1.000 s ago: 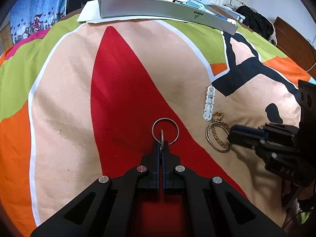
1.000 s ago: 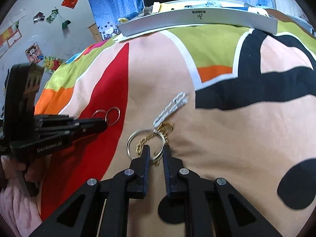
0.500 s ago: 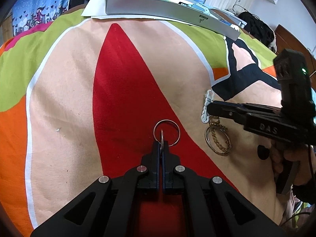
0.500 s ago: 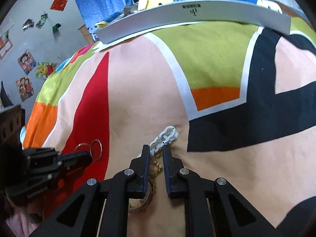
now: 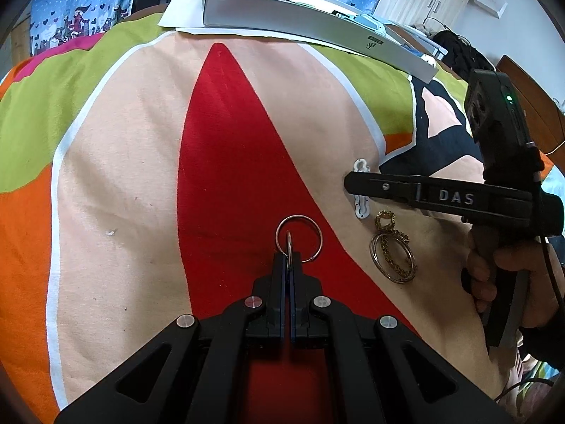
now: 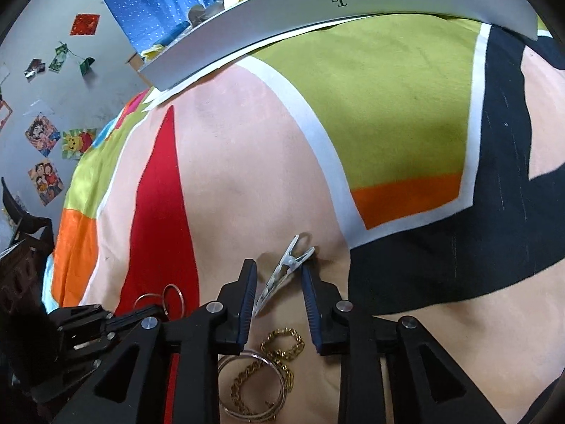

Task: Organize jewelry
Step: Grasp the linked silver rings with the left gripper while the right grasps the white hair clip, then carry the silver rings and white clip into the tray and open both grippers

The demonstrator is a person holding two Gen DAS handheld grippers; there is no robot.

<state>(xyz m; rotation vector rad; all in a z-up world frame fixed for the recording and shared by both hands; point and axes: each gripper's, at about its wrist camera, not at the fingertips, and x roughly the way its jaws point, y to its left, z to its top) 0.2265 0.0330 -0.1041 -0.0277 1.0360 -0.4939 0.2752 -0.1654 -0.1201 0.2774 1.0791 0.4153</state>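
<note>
The step in hand looks like the pick-up of the white clip (image 6: 286,272), with the gray tray (image 6: 353,7) at the far edge of the bedspread (image 6: 388,113) as the likely place for it (a judgement from the task, since nothing has gone in yet).

Taking the clip as the landmark: the right gripper (image 6: 279,275) sits right over it, its jaws spread apart, one finger on each side of the clip. From the right wrist view I cannot tell whether either pad touches it; the near end of the clip seems to run just beside the left-hand finger. Nearer the camera than the clip lie a gold chain (image 6: 282,348) and a set of thin bangles (image 6: 252,387), the chain partly draped through the bangles. To the left of the clip, on the red patch of the cloth, the left gripper (image 5: 289,259) has its jaws pressed together on a pair of linked silver rings (image 5: 299,235), one ring standing edge-on between the fingers and the other lying flat on the cloth ahead.

The next move calls for settling the right fingers evenly around the clip's body and closing gently. It is slim and lies at a slant across the gap, so it may twist or slip out. The chain is close enough to be snagged.
</note>
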